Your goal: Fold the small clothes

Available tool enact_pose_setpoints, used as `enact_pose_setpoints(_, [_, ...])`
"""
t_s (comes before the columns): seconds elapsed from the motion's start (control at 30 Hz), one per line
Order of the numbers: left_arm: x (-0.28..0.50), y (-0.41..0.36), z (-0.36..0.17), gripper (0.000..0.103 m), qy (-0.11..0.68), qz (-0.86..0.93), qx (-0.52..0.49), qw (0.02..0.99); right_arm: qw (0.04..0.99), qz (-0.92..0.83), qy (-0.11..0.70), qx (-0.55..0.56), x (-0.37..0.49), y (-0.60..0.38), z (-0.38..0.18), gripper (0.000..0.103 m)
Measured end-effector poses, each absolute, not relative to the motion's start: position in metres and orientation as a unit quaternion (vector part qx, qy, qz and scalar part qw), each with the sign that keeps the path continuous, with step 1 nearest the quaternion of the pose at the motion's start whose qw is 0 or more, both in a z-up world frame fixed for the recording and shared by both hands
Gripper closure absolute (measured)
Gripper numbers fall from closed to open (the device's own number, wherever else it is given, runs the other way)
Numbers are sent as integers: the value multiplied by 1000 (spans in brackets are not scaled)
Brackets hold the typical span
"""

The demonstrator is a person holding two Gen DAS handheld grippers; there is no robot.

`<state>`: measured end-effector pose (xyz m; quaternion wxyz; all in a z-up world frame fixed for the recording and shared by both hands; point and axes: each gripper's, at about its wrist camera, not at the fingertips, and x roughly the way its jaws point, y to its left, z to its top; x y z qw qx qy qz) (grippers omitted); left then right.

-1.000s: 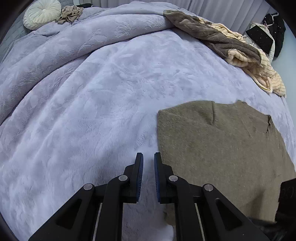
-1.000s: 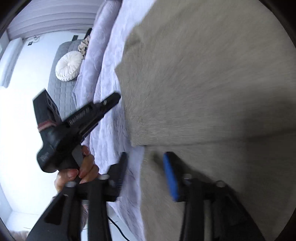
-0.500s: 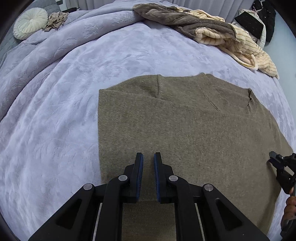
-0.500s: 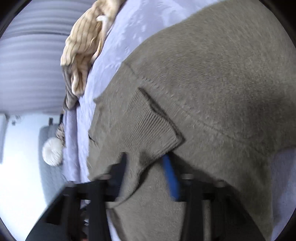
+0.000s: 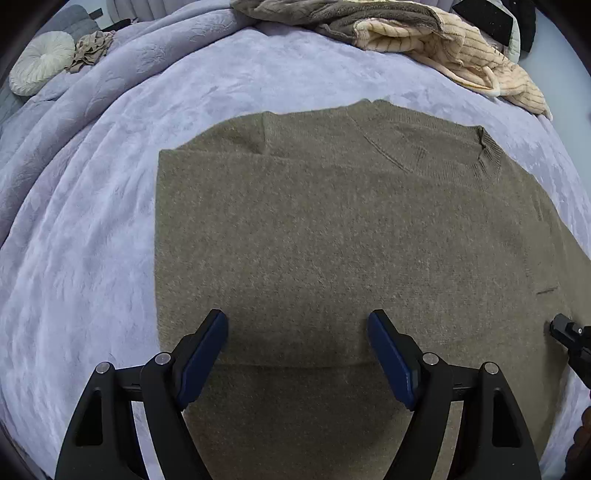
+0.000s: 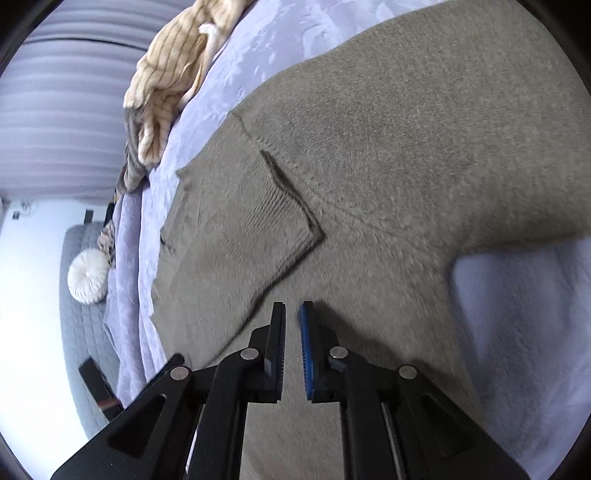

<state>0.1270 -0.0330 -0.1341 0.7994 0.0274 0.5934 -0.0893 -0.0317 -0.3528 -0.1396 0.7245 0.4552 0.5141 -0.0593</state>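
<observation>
Soft, limp olive knit sweater (image 5: 332, 240) on bed (image 5: 74, 258), best pinched at folded hem edge; left gripper (image 5: 297, 332) jaws opening, empty; right gripper (image 6: 293, 325) jaws nearly clenched, opening slightly, empty.

Right gripper (image 6: 292, 321) over olive sweater (image 6: 406, 140) on lavender bed (image 6: 524, 332), jaws opening slightly, nothing between them. Striped cream garment (image 6: 166, 74) upper left.

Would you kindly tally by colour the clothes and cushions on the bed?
Olive: 1, sweater
Cream striped: 1, garment
Brown: 1, garment
Tan: 1, crumpled cloth
White: 1, round cushion
Total: 5
</observation>
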Motion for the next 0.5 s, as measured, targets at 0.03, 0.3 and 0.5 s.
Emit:
enact_pose_setpoints(0.03, [125,-37,-135,24,598,-96,27,796,725,-57,518,451,-38,-352,-138,92])
enact_pose_setpoints(0.3, [95,-84,-131,24,613,-130,25,779,716,-68,508,474,-82,-369,-133,92])
enact_pose_setpoints(0.5, [72,-135,-135,24,620,-164,40,766,719,-91,483,492,-109,-394,-126,40])
